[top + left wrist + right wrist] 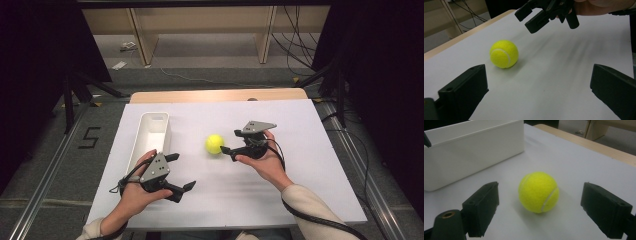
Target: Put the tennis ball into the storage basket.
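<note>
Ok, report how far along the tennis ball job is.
Nothing looks finished: the tennis ball sits on the white board, beside the white bin, not in it. In hand: the right gripper is open, its jaws either side of the ball, not touching. The left gripper waits open. Left, probably: close, lift, move it.

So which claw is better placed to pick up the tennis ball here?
The right claw. Its open jaws point at the tennis ball from close by, and the right gripper view shows the ball centred ahead of them. The left claw, also open, sits farther back near the white bin.
</note>
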### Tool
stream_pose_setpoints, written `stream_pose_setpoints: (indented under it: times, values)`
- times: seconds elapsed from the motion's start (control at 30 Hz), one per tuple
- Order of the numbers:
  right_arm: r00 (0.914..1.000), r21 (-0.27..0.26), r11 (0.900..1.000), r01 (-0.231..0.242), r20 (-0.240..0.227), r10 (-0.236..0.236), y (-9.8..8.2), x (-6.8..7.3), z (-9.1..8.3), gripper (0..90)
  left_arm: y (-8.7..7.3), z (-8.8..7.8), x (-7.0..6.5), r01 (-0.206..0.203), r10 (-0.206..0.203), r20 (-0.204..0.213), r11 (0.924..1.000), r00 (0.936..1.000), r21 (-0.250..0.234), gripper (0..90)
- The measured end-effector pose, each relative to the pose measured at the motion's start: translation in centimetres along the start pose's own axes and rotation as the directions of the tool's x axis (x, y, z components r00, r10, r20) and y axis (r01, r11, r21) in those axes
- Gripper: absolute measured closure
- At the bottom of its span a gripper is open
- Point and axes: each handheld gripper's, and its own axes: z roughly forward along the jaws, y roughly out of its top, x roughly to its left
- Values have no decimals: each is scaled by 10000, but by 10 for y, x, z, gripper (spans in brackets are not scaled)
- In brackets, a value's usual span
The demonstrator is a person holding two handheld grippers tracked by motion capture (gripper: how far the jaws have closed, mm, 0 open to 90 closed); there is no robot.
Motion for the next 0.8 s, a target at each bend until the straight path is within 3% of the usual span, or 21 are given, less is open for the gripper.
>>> stream_pose_setpoints:
  times: [0.8]
  values:
    - [9997,513,9983,-260,29,258,3,-4,39,157,0,-1,0,28,-28,2,10000,10000,-47,8]
